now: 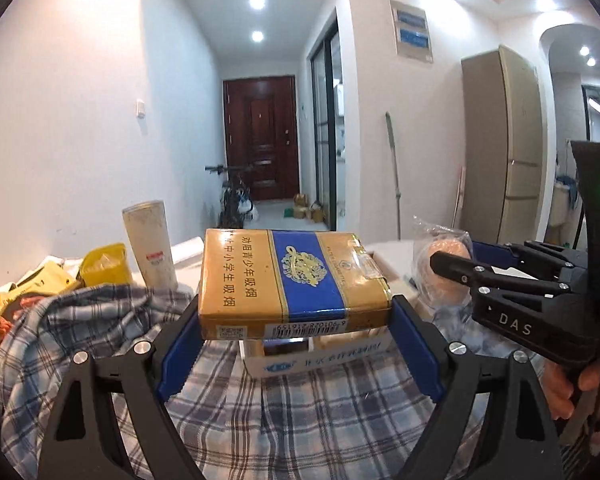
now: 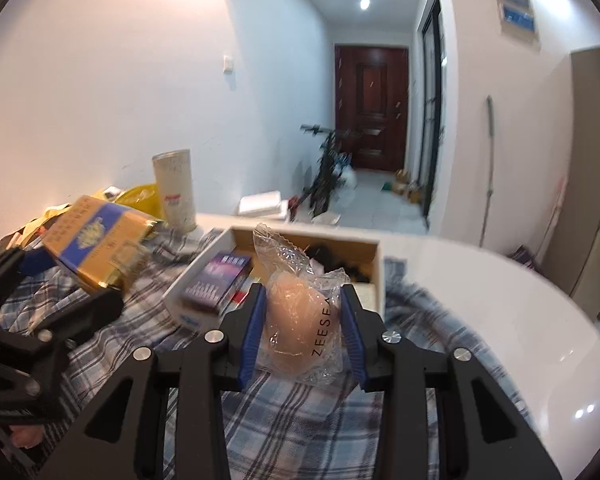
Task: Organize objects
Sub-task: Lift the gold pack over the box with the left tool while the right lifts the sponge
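My left gripper [image 1: 296, 320] is shut on a gold and blue cigarette carton [image 1: 292, 280], held flat above the checked cloth [image 1: 300, 400]; the same carton [image 2: 100, 244] shows at the left of the right wrist view. My right gripper [image 2: 302, 316] is shut on a peach makeup sponge in a clear crinkled wrapper [image 2: 296, 320], upright between the blue pads. In the left wrist view that sponge [image 1: 444, 264] and the right gripper [image 1: 452, 268] sit at the right. Just beyond lies an open white box [image 2: 204, 276] holding a purple packet [image 2: 216, 276] and dark items.
A tall white can [image 1: 150, 244] stands at the back left beside a yellow bag [image 1: 104, 264] and a heap of packets. The round white table [image 2: 500, 312] curves away on the right. A hallway with a bicycle [image 2: 328, 168] and a brown door lies beyond.
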`<state>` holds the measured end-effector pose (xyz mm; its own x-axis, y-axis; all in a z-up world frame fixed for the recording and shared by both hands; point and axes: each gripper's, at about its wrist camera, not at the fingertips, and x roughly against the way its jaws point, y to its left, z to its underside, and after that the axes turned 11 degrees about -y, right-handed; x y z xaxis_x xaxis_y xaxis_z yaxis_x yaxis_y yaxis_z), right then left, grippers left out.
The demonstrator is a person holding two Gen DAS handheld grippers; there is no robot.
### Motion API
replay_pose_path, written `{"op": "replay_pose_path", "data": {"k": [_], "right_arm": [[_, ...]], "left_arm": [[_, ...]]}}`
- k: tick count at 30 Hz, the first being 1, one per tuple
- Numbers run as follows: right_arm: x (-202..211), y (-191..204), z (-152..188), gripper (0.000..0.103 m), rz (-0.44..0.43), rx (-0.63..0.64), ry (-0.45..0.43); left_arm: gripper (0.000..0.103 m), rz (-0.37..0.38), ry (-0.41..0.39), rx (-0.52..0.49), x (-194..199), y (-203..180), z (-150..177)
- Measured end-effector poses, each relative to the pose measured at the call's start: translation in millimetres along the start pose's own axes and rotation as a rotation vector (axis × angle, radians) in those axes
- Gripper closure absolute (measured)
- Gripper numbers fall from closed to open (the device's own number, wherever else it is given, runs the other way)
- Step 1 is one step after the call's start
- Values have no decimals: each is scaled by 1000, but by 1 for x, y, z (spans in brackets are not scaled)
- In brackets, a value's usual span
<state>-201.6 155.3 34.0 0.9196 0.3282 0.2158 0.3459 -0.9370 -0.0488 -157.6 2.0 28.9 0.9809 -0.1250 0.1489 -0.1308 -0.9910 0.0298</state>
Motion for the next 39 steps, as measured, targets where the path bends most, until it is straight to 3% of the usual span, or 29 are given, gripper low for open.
{"op": "replay_pose_path", "data": {"k": [8, 12, 15, 18, 22, 30, 33, 39], "right_arm": [[46, 1, -74, 67, 36, 40, -159], [60, -10, -122, 67, 27, -12, -217], [68, -18, -150, 67, 87, -33, -297], [72, -27, -167, 67, 94, -81, -335], [68, -32, -178, 67, 111, -103, -343], [43, -29, -178, 67, 108, -108, -305], [40, -31, -173, 67, 109, -115, -309], [15, -50, -134, 67, 103, -163, -268]], "left_arm": [[13, -12, -110, -67, 30, -15, -81], [13, 8, -173, -10, 38, -13, -127], [13, -19, -228, 23, 43, -9, -152], [13, 4, -252, 102, 45, 0, -171], [13, -2, -270, 93, 41, 3, -182], [13, -47, -181, 44, 2, 5, -180], [13, -37, -170, 56, -9, 11, -169], [13, -42, -66, 97, -52, 28, -134]]}}
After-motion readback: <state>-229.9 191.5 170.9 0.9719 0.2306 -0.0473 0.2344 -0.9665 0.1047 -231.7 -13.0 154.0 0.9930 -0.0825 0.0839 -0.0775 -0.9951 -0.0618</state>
